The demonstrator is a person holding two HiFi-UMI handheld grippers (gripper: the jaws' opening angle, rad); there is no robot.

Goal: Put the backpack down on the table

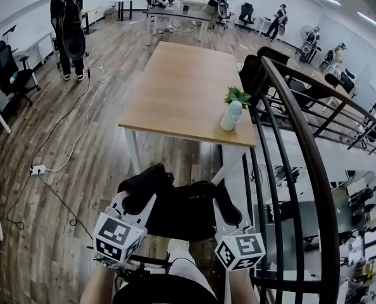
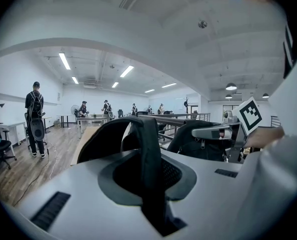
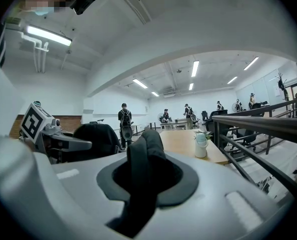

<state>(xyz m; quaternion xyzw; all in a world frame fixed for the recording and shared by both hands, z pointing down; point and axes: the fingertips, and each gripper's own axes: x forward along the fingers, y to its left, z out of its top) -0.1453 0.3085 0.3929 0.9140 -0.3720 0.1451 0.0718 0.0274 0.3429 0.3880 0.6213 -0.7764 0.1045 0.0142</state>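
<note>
I hold a black backpack in the air just short of the near end of the wooden table. My left gripper is shut on one black shoulder strap, which runs up between its jaws. My right gripper is shut on the other strap. In the left gripper view the bag's body hangs to the right, beside the right gripper. In the right gripper view the bag hangs to the left, next to the left gripper.
A small plant in a white vase stands at the table's near right corner. A dark metal railing runs along the right. A power strip and cable lie on the floor at left. People stand and sit farther back.
</note>
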